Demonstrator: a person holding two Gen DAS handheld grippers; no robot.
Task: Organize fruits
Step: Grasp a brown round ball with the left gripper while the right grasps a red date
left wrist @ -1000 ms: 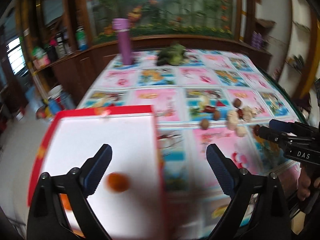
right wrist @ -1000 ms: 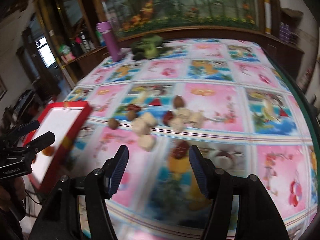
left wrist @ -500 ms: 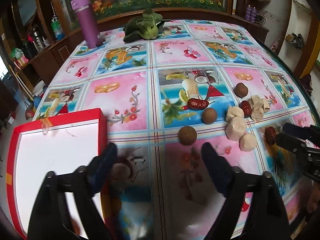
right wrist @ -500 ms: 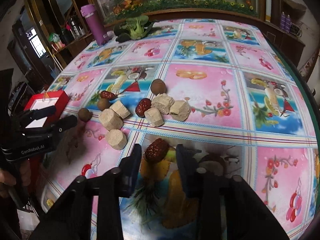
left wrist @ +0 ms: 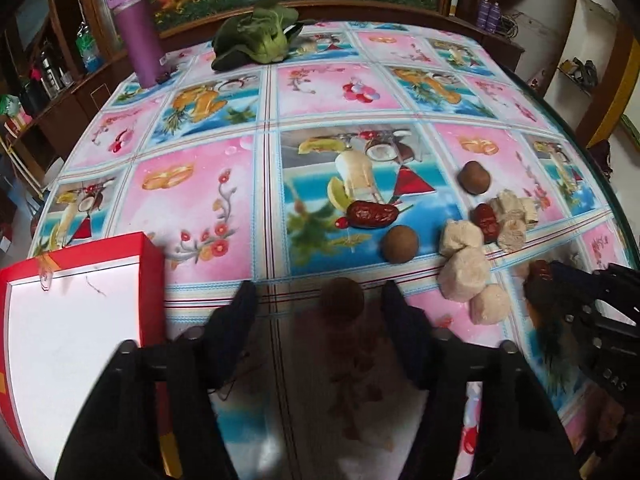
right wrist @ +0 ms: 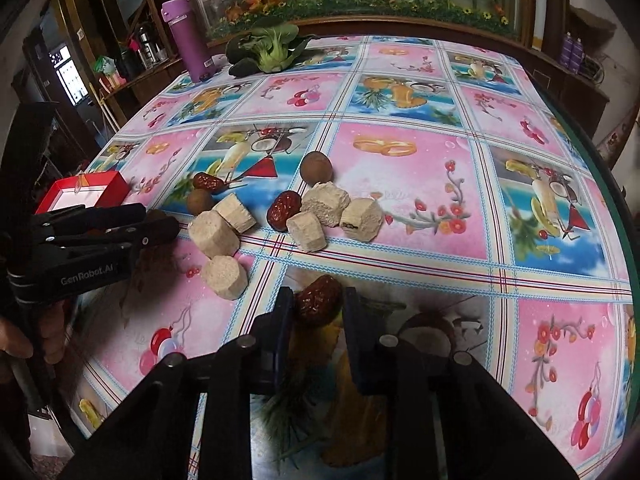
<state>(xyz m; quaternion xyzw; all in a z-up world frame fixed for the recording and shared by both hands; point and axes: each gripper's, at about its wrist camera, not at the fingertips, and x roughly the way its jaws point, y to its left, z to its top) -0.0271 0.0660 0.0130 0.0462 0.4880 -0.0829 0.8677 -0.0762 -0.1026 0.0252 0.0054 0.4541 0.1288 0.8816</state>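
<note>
My right gripper (right wrist: 316,300) is shut on a red date (right wrist: 318,300) on the table; the date also shows at the right of the left wrist view (left wrist: 540,270). My left gripper (left wrist: 320,300) is open, its fingers on either side of a brown round fruit (left wrist: 342,298) without touching it. More fruit lies beyond: a red date (left wrist: 372,215), two brown round fruits (left wrist: 400,244) (left wrist: 474,176), another date (left wrist: 486,218) and several beige chunks (left wrist: 464,276). A red box with a white inside (left wrist: 80,312) stands at the left.
A purple bottle (left wrist: 138,28) and a leafy green vegetable (left wrist: 256,40) stand at the table's far side. The table's green edge (right wrist: 612,200) curves down the right. Shelves with bottles (left wrist: 52,72) are at the far left.
My left gripper moved right from over the red box to the brown fruit and narrowed. My right gripper moved forward and closed on the red date.
</note>
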